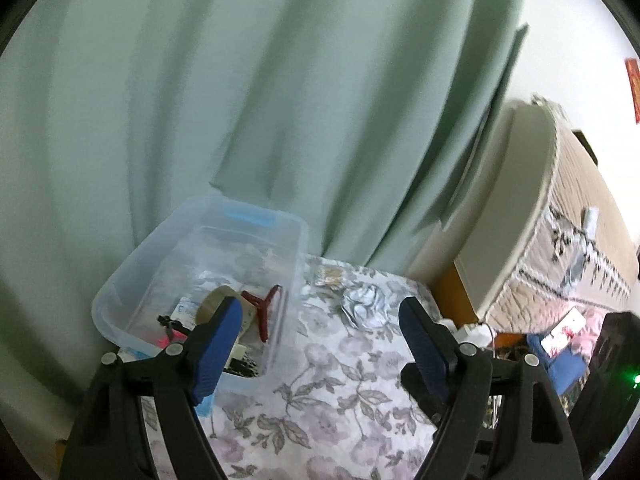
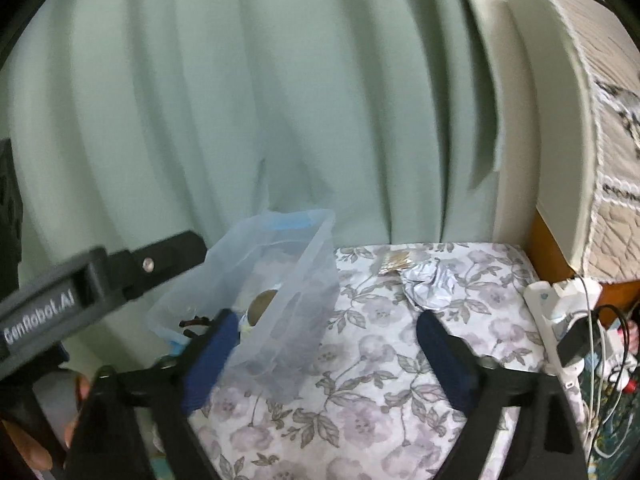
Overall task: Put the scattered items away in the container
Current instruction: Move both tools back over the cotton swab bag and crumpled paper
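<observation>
Right, so both grippers hang above the flowery tablecloth (image 2: 360, 380), w/ the clear plastic tub (image 1: 200, 264) off to the left by the green curtain (image 1: 280, 80). The left gripper (image 1: 320, 320) has its fingers spread wide, nothing between them. Same for the right gripper (image 2: 324, 332): wide open, holding nothing.

The tub's already got stuff in it: a roll of tape (image 1: 214, 300), a red Y-shaped bit (image 1: 262, 306), some black odds and ends I can't make out.

What's left out on the cloth is a crumpled foil wrapper (image 2: 430, 284) and, just behind it twd the curtain, a small gold-ish blister strip (image 2: 396, 261). Both sit to the right of the tub, apart from its wall.

Key relation: in the right wrist view the wrapper lies straight ahead of the right gripper's right-hand finger, near its tip. In the left wrist view it's ahead too, btwn the fingers but further off. I'd say the right hand is nearer. The wrapper is a lumpy wad w/ no real long axis, so approach angle shouldn't matter much; then it needs carrying leftward into the tub.
</observation>
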Action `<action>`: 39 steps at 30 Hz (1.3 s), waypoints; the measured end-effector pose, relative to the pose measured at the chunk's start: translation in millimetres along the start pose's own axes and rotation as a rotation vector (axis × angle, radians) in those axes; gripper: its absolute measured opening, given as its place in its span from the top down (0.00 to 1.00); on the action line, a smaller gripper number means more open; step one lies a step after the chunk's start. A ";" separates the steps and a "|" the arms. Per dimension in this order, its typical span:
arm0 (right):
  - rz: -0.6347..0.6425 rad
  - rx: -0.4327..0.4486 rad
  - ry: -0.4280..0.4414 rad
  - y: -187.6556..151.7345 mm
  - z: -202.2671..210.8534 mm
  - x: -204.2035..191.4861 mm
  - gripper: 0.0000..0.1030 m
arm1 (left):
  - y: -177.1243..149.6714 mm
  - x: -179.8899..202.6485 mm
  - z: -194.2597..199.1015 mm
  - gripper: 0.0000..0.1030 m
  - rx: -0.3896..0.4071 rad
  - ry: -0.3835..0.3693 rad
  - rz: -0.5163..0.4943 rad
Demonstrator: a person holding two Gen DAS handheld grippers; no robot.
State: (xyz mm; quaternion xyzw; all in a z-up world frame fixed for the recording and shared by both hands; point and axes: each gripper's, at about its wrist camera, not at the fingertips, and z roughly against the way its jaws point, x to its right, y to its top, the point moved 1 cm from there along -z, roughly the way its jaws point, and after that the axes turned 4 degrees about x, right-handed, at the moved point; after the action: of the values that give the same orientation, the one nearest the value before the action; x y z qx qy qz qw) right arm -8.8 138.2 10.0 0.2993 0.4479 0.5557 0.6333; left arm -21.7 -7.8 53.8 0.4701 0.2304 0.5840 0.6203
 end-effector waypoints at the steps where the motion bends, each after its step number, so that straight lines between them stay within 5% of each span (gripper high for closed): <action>1: -0.015 0.005 -0.001 -1.3 2.9 6.0 0.08 | -1.2 4.6 -1.2 0.21 -0.004 -0.001 -0.009; 15: -0.139 0.018 -0.047 -13.9 11.6 63.3 0.00 | -24.9 56.7 -27.5 0.21 -0.115 -0.015 -0.116; 29: -0.299 -0.048 -0.134 -49.4 -13.6 138.6 0.00 | -52.1 72.9 -86.4 0.21 -0.262 0.012 -0.122; 39: -0.383 -0.119 -0.100 -65.1 -52.3 158.7 0.00 | -51.8 61.0 -145.0 0.21 -0.326 0.043 -0.061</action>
State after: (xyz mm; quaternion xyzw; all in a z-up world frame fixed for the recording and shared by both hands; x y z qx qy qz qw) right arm -30.5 273.1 -106.2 0.1981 0.4309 0.4352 0.7653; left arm -103.5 101.6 -39.7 0.3434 0.1602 0.6045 0.7007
